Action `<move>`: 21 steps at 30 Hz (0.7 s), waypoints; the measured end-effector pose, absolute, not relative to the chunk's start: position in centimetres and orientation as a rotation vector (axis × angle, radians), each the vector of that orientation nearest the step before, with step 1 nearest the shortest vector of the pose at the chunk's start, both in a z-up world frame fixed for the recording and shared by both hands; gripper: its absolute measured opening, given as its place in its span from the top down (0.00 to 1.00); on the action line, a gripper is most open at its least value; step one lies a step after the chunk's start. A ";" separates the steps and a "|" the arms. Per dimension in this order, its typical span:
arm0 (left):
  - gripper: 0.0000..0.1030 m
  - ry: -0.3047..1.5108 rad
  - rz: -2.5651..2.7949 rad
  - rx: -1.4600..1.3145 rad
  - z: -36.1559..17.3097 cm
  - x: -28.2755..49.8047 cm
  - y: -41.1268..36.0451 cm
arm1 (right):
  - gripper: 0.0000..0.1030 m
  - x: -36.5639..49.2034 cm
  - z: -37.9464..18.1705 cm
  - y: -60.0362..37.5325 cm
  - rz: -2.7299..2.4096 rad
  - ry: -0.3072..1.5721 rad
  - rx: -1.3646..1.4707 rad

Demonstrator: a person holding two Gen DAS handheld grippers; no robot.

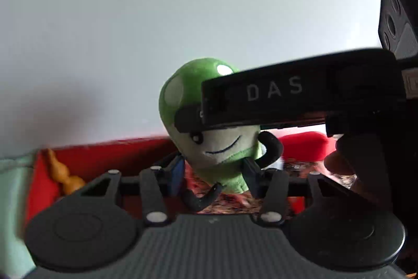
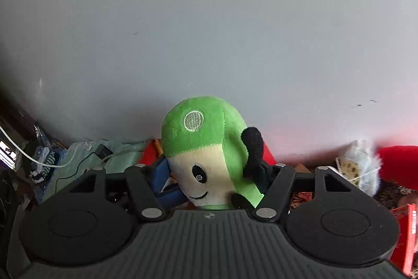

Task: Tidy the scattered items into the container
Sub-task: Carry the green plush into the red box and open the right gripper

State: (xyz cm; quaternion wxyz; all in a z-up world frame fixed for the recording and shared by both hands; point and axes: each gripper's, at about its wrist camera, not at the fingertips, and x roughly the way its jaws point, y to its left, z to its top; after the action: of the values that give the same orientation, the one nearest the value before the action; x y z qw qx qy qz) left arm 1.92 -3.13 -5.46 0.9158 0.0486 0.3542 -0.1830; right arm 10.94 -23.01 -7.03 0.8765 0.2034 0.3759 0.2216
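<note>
A green mushroom plush (image 2: 209, 148) sat clamped between the jaws of the right gripper (image 2: 211, 174), one blue-padded finger pressed to its cream face and the other to its green side below a black arm. In the left wrist view, the same toy (image 1: 216, 137) hung just ahead of the left gripper (image 1: 213, 171), whose jaws stood apart on either side of its lower body; whether they touched it could not be told. The right gripper's black body, lettered "DAS", crossed in front of the toy's cap. Below lay a red container (image 1: 104, 156) holding a tan figure (image 1: 62, 171), with a patterned surface (image 1: 222, 203) underneath. Pale green cloth (image 2: 122, 156), white cable (image 2: 39, 161) and a fluffy white item (image 2: 363, 164) lay beyond. A plain grey wall (image 2: 209, 17) filled the background.
</note>
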 end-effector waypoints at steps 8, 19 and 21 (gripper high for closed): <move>0.49 0.778 -0.238 0.165 -8.3 4.5 1.6 | 0.35 15.8 -10.7 -15.8 0.519 0.878 0.476; 0.46 0.962 -0.189 0.192 -17.3 10.3 5.5 | 0.35 20.0 -17.4 -7.1 0.467 1.080 0.329; 0.46 0.988 -0.189 0.190 -18.6 11.2 6.0 | 0.35 20.8 -18.4 -6.2 0.461 1.106 0.316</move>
State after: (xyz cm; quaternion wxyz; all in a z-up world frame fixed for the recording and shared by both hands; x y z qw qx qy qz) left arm 11.15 6.04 -18.59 0.8719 0.0907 0.4726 -0.0903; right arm 20.76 -6.17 -18.40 0.8140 0.1480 0.5185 0.2161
